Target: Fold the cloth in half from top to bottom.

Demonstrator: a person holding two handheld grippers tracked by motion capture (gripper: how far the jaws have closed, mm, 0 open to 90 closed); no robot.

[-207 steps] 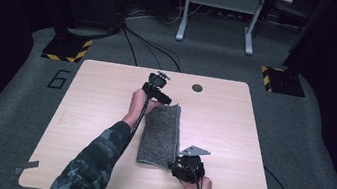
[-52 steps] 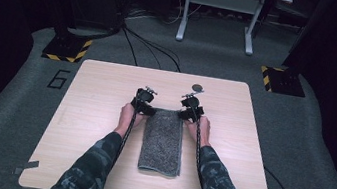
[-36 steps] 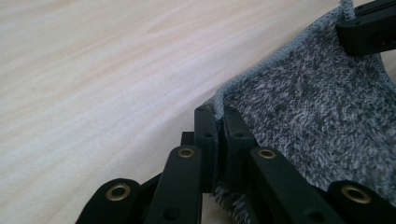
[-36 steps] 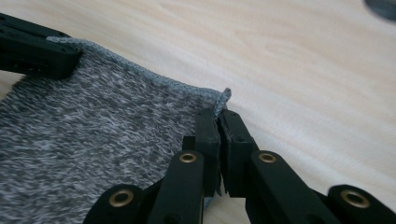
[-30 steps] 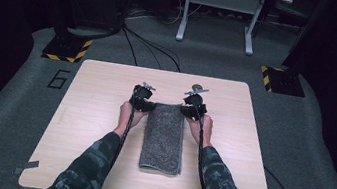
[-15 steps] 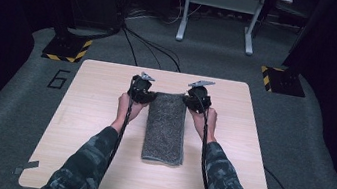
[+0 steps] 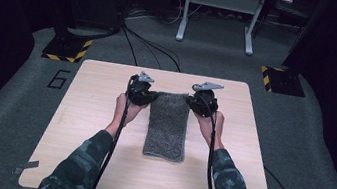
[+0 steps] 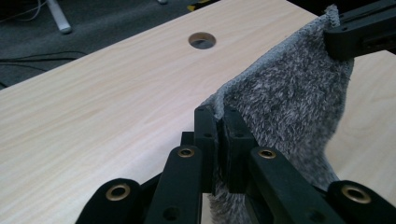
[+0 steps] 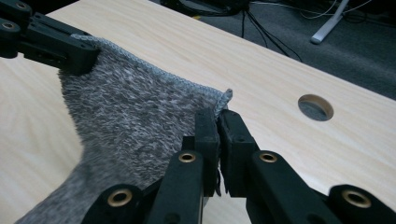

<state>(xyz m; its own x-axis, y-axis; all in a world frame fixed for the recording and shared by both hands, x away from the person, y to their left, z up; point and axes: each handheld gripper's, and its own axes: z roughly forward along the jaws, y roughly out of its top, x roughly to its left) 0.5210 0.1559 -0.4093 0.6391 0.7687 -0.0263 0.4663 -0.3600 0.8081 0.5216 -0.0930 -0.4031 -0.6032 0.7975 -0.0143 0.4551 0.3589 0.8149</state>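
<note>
Left hand-held gripper (image 7: 148, 96), right hand-held gripper (image 7: 194, 102) each clamped on far corner of fuzzy grey towel (image 7: 168, 125), frame centre; hemmed edge taut between, wood-grain desk (image 7: 88, 113) bare around.

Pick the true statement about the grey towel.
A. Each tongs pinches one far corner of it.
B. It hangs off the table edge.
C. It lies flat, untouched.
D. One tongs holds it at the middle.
A: the left tongs and the right tongs are each shut on a far corner of the towel, whose far edge is lifted between them.
</note>
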